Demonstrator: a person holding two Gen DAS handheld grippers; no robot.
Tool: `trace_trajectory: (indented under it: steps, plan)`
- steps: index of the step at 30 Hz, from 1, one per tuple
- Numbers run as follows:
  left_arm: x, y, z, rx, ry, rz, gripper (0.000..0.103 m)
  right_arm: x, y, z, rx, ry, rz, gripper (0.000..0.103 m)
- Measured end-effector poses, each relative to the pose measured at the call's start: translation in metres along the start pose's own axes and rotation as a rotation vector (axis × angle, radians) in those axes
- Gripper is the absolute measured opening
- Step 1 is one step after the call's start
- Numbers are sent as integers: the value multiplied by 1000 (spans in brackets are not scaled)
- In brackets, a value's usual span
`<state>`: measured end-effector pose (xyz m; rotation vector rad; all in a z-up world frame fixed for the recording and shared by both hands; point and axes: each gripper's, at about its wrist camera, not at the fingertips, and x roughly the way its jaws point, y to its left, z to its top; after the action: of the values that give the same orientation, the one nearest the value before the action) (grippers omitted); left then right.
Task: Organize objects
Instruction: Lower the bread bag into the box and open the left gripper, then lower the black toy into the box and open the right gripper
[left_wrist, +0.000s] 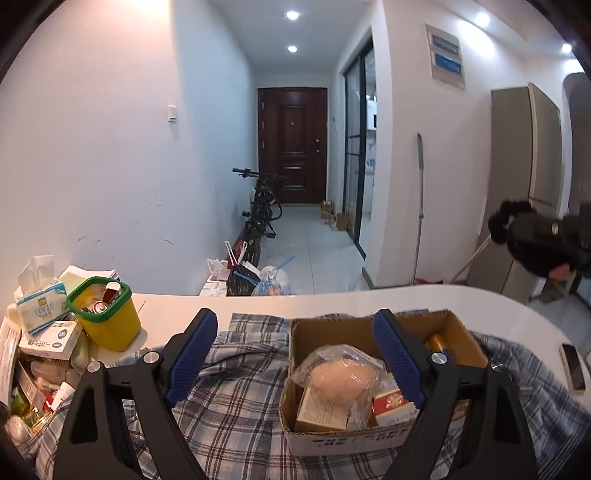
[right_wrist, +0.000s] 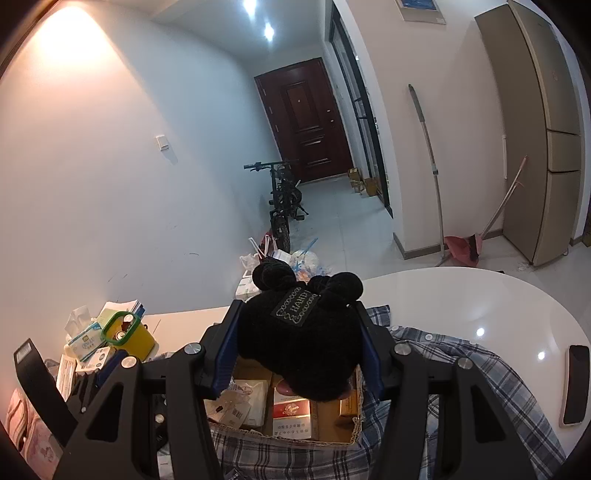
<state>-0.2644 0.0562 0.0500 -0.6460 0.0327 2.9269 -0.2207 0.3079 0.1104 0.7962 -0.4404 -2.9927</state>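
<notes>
A cardboard box (left_wrist: 369, 435) sits on a plaid cloth (left_wrist: 236, 398) on the white table. It holds a bagged beige item (left_wrist: 340, 376), a red carton (left_wrist: 391, 406) and small boxes. My left gripper (left_wrist: 295, 325) is open and empty, low over the box's left part. My right gripper (right_wrist: 299, 325) is shut on a black plush hat (right_wrist: 299, 343) and holds it above the box (right_wrist: 332, 424). The hat also shows in the left wrist view (left_wrist: 535, 240), high at the right.
A yellow bin with a green rim (left_wrist: 103, 314), a tissue pack (left_wrist: 40, 302) and small packages crowd the table's left side. A phone (right_wrist: 576, 384) lies at the right. The table's curved far edge (left_wrist: 332, 295) faces a hallway with a bike and bags.
</notes>
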Motion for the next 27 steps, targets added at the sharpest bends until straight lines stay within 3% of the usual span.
trace_trajectory:
  steps: [6, 11, 16, 20, 27]
  plan:
    - [7, 6, 0, -17, 51, 2, 88, 10, 9, -4, -57, 35, -53, 55]
    - [29, 12, -9, -53, 122, 27, 88, 36, 9, -12, -54, 139, -10, 55]
    - [43, 15, -18, -63, 179, 32, 88, 62, 13, -25, -84, 209, -31, 55]
    - [56, 15, -27, -55, 237, 97, 88, 79, 9, -34, -69, 258, -33, 55]
    - [60, 5, -34, -8, 249, 48, 88, 83, 0, -36, -60, 279, -75, 55]
